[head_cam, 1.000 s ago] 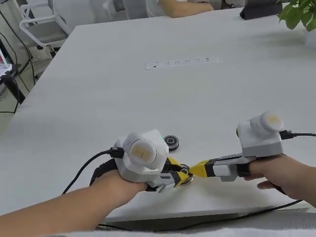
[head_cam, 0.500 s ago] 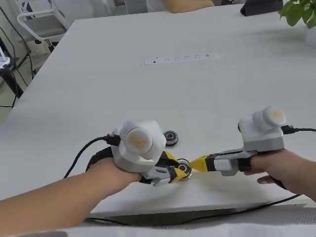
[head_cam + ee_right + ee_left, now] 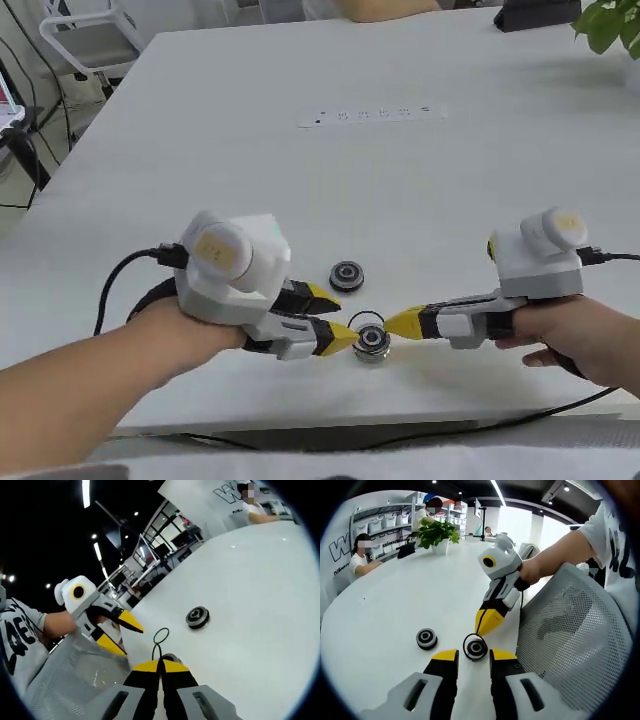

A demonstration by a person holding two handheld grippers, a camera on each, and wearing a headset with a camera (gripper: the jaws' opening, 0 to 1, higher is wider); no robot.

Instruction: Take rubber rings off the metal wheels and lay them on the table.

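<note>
Near wheel (image 3: 372,341): on the table (image 3: 450,180), between both grippers' tips.
Rubber ring (image 3: 160,635): thin loop just above the near wheel.
Right gripper (image 3: 390,323): jaws pressed together, pinching the ring.
Left gripper (image 3: 343,318): jaws spread, just beside the near wheel.
Second wheel (image 3: 347,276): just behind the near wheel.

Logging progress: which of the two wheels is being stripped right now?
The nearer wheel, just off the open left gripper: the right gripper pinches a thin rubber ring looping up from it. The other wheel sits farther back, apart from both.
</note>
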